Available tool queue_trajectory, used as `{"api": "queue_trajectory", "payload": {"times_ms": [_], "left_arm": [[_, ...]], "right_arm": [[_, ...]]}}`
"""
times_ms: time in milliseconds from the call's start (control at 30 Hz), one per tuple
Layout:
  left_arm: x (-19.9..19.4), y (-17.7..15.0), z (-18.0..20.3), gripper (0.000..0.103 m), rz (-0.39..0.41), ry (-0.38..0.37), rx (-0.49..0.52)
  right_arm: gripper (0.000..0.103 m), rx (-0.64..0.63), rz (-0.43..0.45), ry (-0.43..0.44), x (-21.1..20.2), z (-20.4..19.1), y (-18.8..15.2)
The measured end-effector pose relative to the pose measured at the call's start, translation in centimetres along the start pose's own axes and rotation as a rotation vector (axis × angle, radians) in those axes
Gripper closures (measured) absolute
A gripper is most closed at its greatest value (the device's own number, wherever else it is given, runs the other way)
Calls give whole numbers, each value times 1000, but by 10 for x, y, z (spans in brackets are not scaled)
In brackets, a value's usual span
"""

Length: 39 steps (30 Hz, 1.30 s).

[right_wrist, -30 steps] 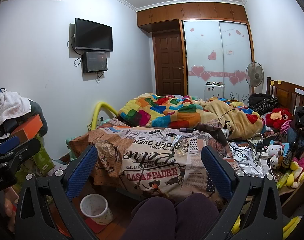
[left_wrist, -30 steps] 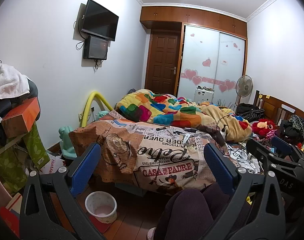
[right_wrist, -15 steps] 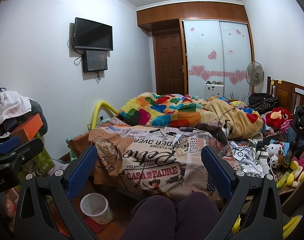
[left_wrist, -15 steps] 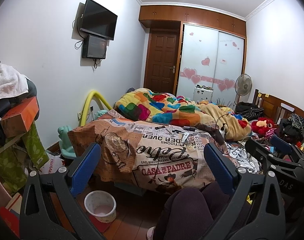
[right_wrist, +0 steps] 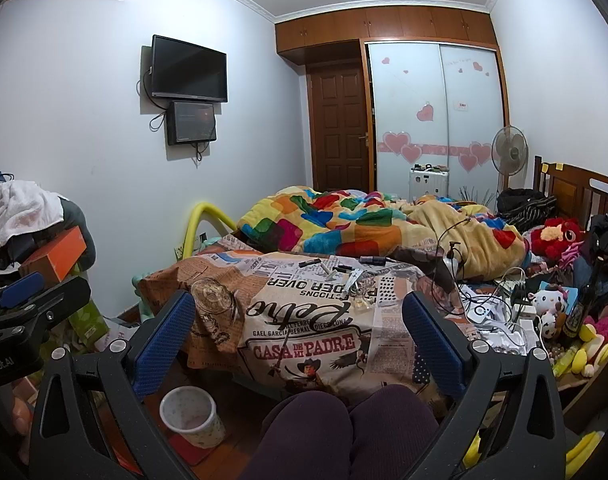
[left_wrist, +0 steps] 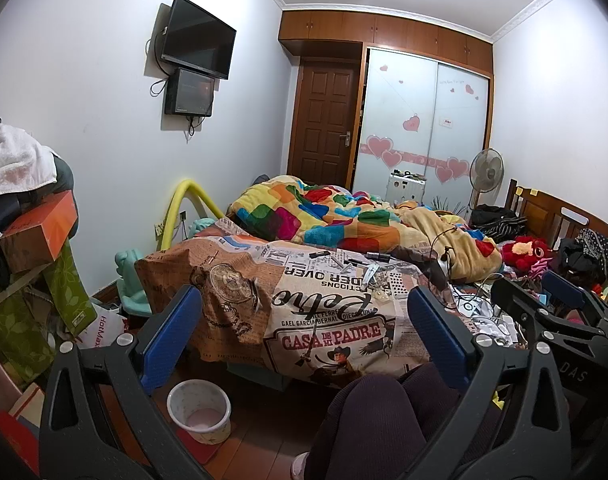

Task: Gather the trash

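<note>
Both pairs of tongs are hanging released in front of a cluttered bed, grasping nothing. The left tongs [left_wrist: 304,336] are spreading their blue pads wide, and the printed bedcover [left_wrist: 324,320] is showing between them. The right tongs [right_wrist: 299,338] are gaping just as wide over the same cover, with the seated person's dark-clad knees [right_wrist: 344,420] sitting just below and between their fingers.

The trash is lying ahead of both tongs, on top of the bedcover: a scatter of small bits and wrappers [right_wrist: 356,280], too small to tell apart, spreading across the printed cloth just short of the patchwork quilt [right_wrist: 344,224]. In the left view the same litter [left_wrist: 368,272] is sitting beyond the gap, nearer the right finger.

A small white bin [left_wrist: 198,410] is standing on the wooden floor below the left finger of the left tongs; in the right view the bin [right_wrist: 188,414] is sitting just inside the left finger of the right tongs, beside the knees. To the right of the right tongs, a tangle of cables and chargers [right_wrist: 500,312] is lying near soft toys [right_wrist: 548,304]. A television [right_wrist: 189,69] is hanging on the wall well beyond, up and to the left.
</note>
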<state>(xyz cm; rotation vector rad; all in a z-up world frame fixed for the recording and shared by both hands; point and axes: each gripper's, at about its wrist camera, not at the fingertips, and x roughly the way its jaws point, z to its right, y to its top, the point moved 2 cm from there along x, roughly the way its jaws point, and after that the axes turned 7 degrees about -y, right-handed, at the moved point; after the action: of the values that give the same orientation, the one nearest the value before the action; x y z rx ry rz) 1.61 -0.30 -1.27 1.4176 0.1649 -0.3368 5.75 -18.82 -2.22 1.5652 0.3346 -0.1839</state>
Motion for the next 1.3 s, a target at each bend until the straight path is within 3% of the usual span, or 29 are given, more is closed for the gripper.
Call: {"api": "queue_trajectory", "payload": {"times_ms": [967, 1300], "left_arm": [[1, -4, 0, 0, -7, -1, -3], [39, 4, 0, 0, -35, 17, -2]], "right_arm": [[0, 2, -12, -12, 6, 8, 3], [0, 16, -40, -58, 42, 25, 12]]}}
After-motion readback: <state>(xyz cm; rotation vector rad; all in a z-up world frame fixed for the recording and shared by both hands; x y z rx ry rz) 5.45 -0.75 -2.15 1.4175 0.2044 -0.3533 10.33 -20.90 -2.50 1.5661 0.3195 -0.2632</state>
